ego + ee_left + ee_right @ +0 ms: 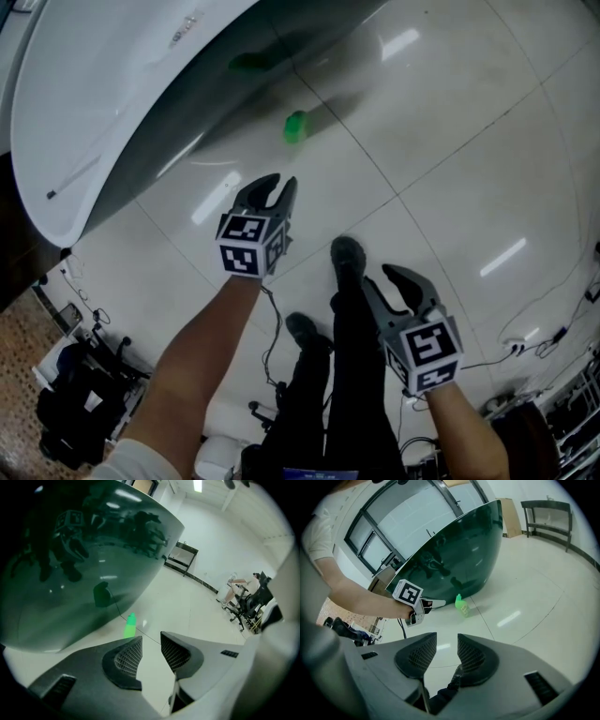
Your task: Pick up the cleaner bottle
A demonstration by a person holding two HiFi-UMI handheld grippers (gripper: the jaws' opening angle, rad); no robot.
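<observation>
While the person stands on the pale tiled floor (450,122), the biggest vessel in the room is a freestanding bathtub (112,103), white inside and dark and glossy on its outer shell. What lies in it I cannot make out beyond a small fitting near its far rim. The green cleaner bottle (296,127) stands upright on the floor just beside the foot of the tub, close to a tile joint, its cap on and a pale label on its side; whether it is full I cannot tell. It stands well apart from both tools, with bare tiles between and nothing standing in the way. The left gripper (278,183) points down toward the bottle, clenched, with only a thin slot between its ribbed pads and nothing in it. The right gripper (380,278) hangs lower and nearer the person, its pads drawn just as close and likewise empty. The person's dark shoes (347,253) are planted between the two tools. A thin cable (272,337) trails from the left gripper down by the legs. A black chair (80,403) and other dark gear crowd the floor's near-left edge, more cables (534,342) lie along its right edge, and a dark metal rack (180,557) stands against the far wall.
</observation>
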